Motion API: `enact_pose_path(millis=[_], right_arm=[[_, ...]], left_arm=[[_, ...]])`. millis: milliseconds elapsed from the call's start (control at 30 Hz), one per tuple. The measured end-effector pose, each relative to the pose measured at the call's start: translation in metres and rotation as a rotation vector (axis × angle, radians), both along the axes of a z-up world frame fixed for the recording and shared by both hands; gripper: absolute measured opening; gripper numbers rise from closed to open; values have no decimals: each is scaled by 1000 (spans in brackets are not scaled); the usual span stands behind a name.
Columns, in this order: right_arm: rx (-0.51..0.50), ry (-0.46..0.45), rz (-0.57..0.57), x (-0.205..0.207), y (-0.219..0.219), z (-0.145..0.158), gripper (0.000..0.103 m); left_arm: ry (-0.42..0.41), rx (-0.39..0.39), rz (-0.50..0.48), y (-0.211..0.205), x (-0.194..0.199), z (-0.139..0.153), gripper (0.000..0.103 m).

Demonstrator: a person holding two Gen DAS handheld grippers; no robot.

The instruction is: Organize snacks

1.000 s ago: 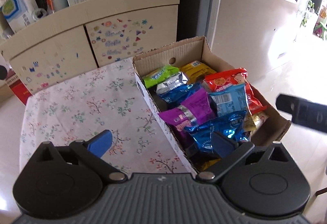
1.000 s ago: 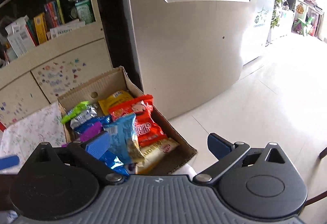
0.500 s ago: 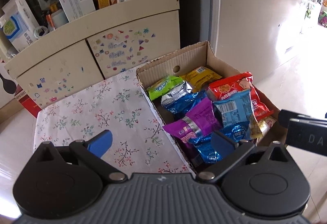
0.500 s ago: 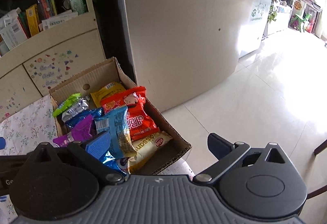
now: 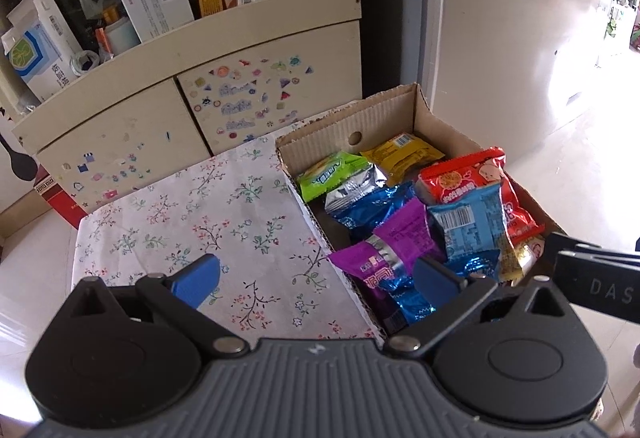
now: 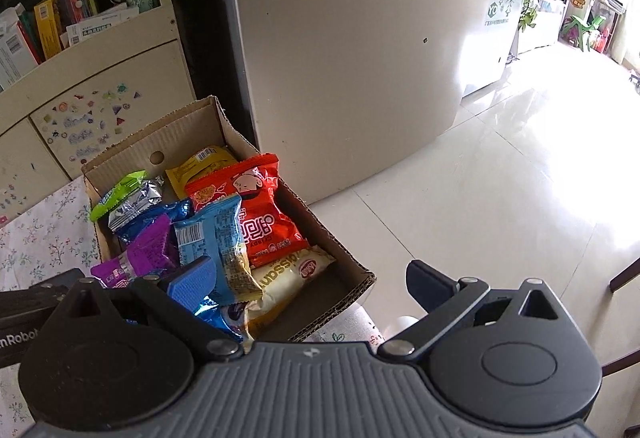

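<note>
Looking out from my right wrist camera, I see a tall cream refrigerator (image 6: 352,70) filling twelve o'clock, with glossy pale floor tiles (image 6: 500,206) sweeping to three o'clock; my left wrist camera catches only its edge. That left view gives me instead the cream cabinet with sticker-dotted doors (image 5: 192,106) from nine to twelve o'clock, its shelf crowded with boxes and bottles. Below it lies the white floral tablecloth (image 5: 208,214), bare across the middle of that view.

An open brown corrugated cardboard box (image 5: 384,114) sits on the cloth's right edge, at one o'clock on the left view and at ten o'clock on the right. All the snacks lie inside it: a red crinkled packet (image 6: 260,214), a light blue packet with a barcode (image 5: 468,226), a purple foil packet (image 5: 384,250), a yellow packet (image 5: 400,154), a lime green packet (image 5: 328,174). Only the right view shows me the cream croissant wrapper (image 6: 288,274) against the near wall.

My left gripper (image 5: 316,278) hovers over the cloth and the box's near corner, blue-padded fingers spread wide, nothing between them. My right gripper (image 6: 312,278) hangs above the box's near end, fingers likewise wide apart and empty.
</note>
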State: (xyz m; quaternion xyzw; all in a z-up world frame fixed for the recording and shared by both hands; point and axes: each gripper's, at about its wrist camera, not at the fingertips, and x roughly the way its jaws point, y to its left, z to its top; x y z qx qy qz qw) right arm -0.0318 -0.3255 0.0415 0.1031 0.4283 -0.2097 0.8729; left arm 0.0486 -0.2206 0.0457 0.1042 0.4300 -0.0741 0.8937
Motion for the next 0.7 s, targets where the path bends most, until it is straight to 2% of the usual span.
enact_pose_path(millis=[700], right_arm=[[-4, 20, 0, 3, 2, -3, 103]], left_arm=[[-56, 62, -37, -12, -5, 7, 102]])
